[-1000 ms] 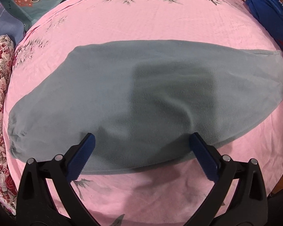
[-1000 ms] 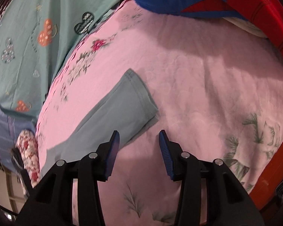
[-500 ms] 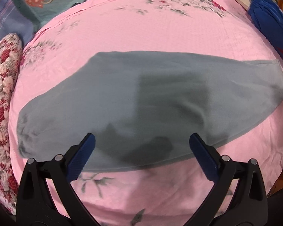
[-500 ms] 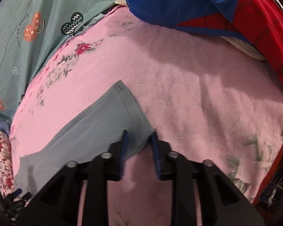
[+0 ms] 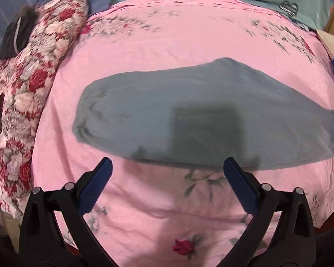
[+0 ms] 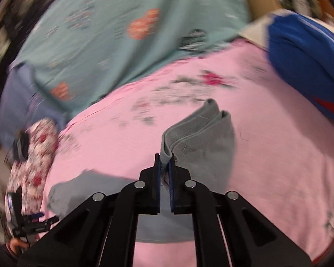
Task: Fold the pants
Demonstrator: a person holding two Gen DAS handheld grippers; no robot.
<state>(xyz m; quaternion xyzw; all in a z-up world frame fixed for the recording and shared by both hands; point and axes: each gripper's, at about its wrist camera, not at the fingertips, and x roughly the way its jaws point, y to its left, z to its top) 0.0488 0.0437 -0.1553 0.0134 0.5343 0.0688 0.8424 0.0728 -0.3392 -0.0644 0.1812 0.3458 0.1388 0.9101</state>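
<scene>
Right gripper (image 6: 164,169): I have its jaws pressed together on the hem end of the grey pants (image 6: 202,142); a second ago they were spread just short of that hem, which lay flat.
Change: the pinched leg end is now lifted off the bed and stands bunched at centre frame in the right wrist view, its doubled cuff edges showing at the top.
Left gripper (image 5: 167,173): spread wide and holding nothing, hovering at the lower edge of the frame just short of the near edge of the pants (image 5: 189,115); it has drawn back, since the cloth filled more of this view before.
Meaning: I judge the lengthwise fold has begun, with the leg end to be carried toward the waistband at left centre.
Surface: a pink floral bedsheet (image 5: 167,44), lightly wrinkled.
Room: a rose-patterned pillow (image 5: 29,93) at upper left, a teal printed blanket (image 6: 122,29) across the top, a blue and red garment (image 6: 305,62) at upper right.
</scene>
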